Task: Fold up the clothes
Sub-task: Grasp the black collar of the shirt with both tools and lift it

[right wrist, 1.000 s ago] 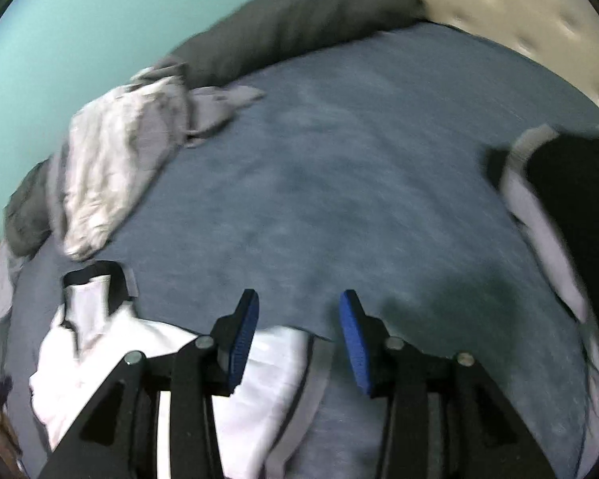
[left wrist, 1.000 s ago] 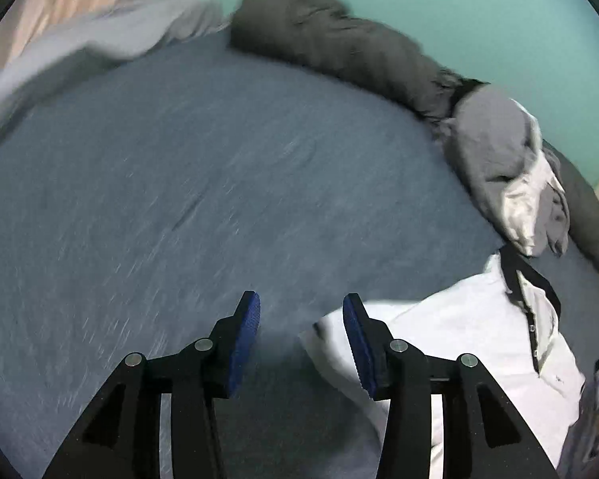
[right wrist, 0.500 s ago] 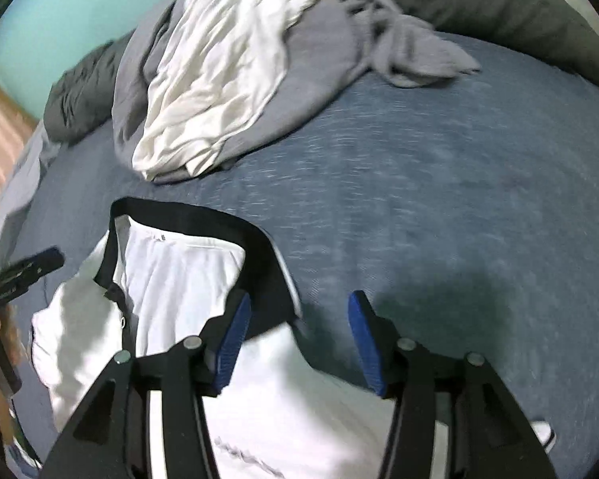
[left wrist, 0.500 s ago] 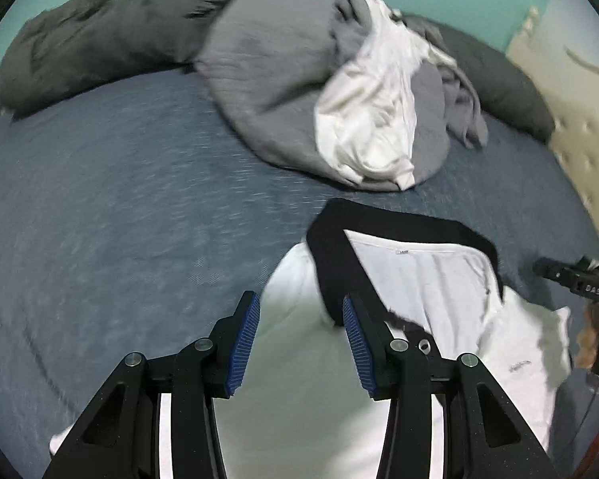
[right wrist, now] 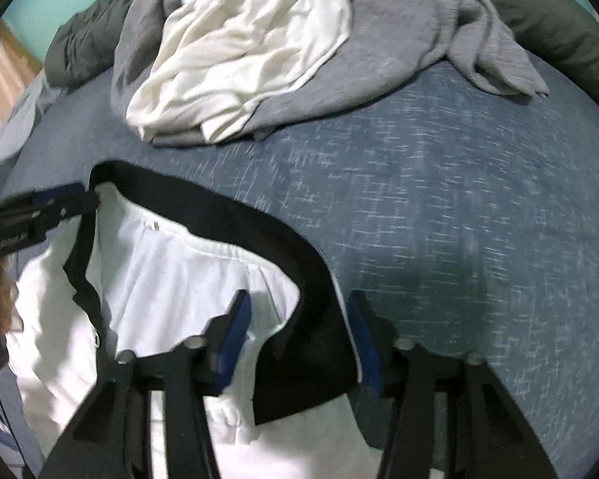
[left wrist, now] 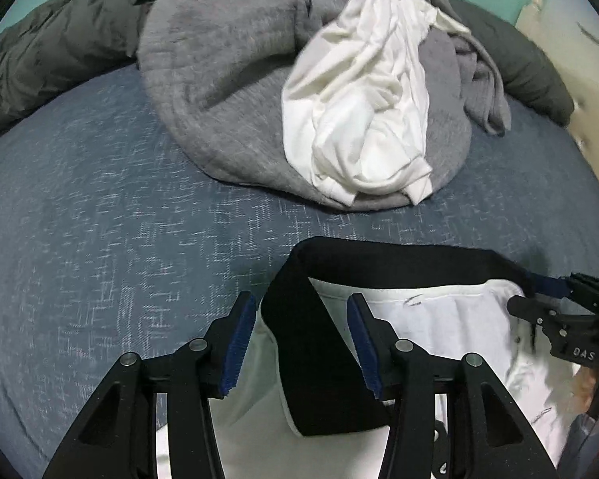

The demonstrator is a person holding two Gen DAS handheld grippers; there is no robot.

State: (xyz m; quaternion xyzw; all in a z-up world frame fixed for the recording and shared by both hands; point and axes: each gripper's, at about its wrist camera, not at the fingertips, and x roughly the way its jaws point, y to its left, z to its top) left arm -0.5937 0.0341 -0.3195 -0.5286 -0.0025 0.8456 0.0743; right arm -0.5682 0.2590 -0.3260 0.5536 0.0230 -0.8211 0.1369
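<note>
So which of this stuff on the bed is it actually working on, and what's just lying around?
In the job:
white polo shirt with black collar
left gripper, jaws open over the collar
right gripper, jaws open over the collar

Lying about:
grey blanket
crumpled white garment
dark duvet

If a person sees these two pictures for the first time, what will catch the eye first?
First, the white polo shirt with its black collar, lying at the near edge of the blue bed cover. The open left gripper and the open right gripper each straddle one end of that collar. Behind it a crumpled white garment lies on a grey sweater.
</note>
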